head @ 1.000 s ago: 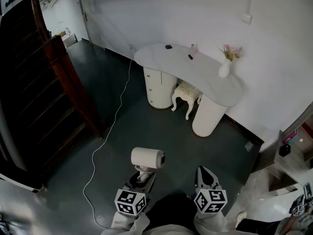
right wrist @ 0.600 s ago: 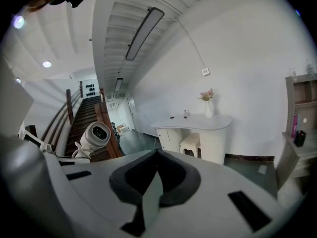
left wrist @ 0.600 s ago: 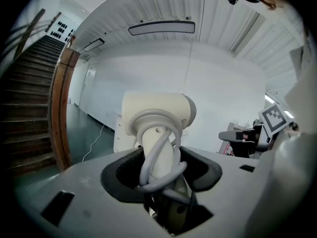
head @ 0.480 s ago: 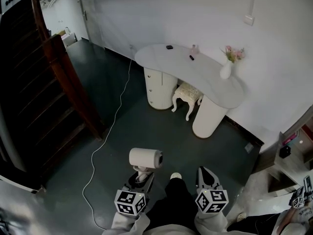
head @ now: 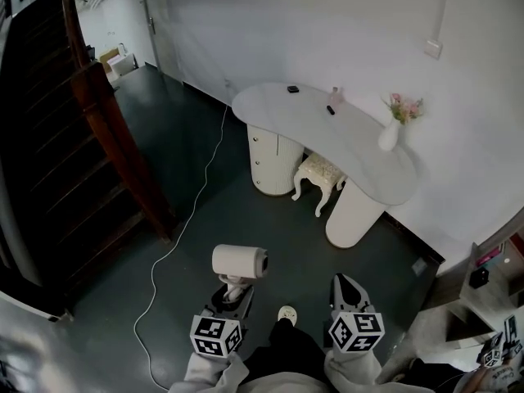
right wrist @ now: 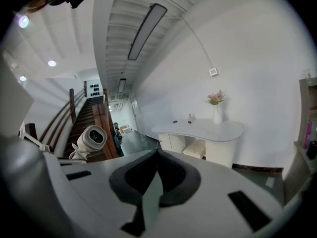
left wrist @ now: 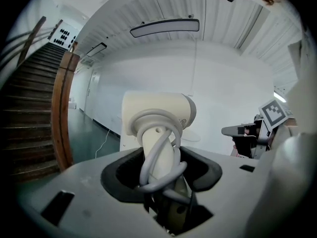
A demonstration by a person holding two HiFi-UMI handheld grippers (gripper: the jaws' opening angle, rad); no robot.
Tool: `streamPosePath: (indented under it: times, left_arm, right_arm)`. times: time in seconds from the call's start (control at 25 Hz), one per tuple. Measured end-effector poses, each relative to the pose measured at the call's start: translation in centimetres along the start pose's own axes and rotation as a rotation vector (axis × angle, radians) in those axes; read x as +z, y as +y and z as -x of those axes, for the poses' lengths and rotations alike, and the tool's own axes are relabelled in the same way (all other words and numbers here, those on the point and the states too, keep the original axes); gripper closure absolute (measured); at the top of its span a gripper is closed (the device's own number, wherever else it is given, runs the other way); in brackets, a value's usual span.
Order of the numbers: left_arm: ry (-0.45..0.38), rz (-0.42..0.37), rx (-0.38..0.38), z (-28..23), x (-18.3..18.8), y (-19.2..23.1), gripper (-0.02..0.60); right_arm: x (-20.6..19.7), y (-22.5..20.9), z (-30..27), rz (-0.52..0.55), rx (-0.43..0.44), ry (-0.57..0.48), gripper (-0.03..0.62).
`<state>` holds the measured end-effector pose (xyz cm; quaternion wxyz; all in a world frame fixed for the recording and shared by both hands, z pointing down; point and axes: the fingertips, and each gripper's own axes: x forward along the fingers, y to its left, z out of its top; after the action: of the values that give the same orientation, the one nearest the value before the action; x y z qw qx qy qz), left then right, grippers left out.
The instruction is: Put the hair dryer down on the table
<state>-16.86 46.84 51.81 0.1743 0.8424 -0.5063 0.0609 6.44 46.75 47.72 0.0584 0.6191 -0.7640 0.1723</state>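
Note:
A cream hair dryer (head: 239,261) with its grey cord wound round the handle stands upright in my left gripper (head: 232,295), which is shut on the handle. In the left gripper view the hair dryer (left wrist: 156,118) rises out of the left gripper (left wrist: 161,167), barrel pointing right. My right gripper (head: 345,285) is held beside it, shut with nothing in it; in its own view the right gripper (right wrist: 157,155) shows jaws meeting at a point. The white curved table (head: 327,137) stands ahead against the wall, well beyond both grippers.
A vase of pink flowers (head: 390,133), a small bottle (head: 336,97) and dark small items lie on the table. A white stool (head: 321,169) sits under it. A white cable (head: 176,244) runs across the dark floor. A wooden staircase (head: 57,154) rises at left.
The table has slid slightly down and right in the head view as the person steps forward; a shoe shows between the grippers. Both grippers keep their hold and place.

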Motion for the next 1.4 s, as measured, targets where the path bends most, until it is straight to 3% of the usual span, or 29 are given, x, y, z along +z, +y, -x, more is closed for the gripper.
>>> streamPosePath:
  times: [0.56,1.0,1.4]
  left_arm:
    - [-0.128,-0.05,0.055,-10.9,9.4,3.3,0.367]
    - [-0.151,-0.055,0.048,-17.3,11.4,3.4,0.367]
    - [-0.159,-0.059,0.05,-19.4,12.7,2.9,0.367]
  right_arm:
    - [10.1,-5.2,-11.1,0.078,0.033,-0.116,0.545]
    - [11.5,-8.2,-16.4,0.089,0.06,-0.112,0.545]
    - [12.2,-9.1,-17.7,0.107,0.082,-0.11,0.545]
